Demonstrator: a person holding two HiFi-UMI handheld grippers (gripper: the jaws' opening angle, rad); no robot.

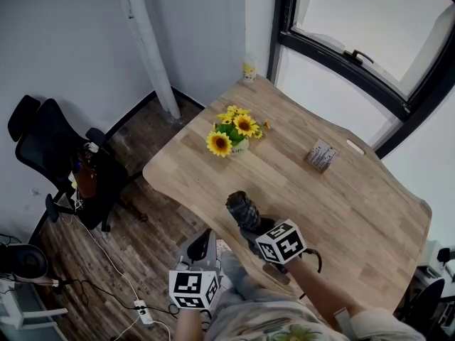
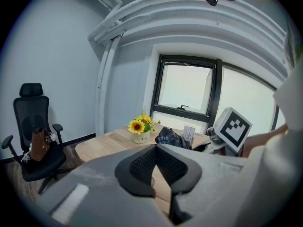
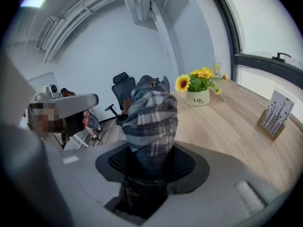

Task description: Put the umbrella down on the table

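- Umbrella (image 1: 243, 210), folded and plaid, is clamped in my right hand-held gripper (image 1: 250, 230). It sits at 6 o'clock in the head view, over the near edge of the worktop (image 1: 334, 197). I cannot tell whether its far end rests on the wood.
- Just beside it at 7 o'clock, my left hand-held gripper (image 1: 202, 246) has its pads closed together on nothing, off the worktop's edge.
- Letting go this close to the edge could send the bundle rolling or tipping to the floor, since the held end looks barely over the wood.
- Further out at 12 o'clock stands the sunflower pot (image 1: 233, 135); sliding too far forward could knock it.
- Its long axis follows my jaws, running from 5 toward 11 o'clock, free end aimed away from me.
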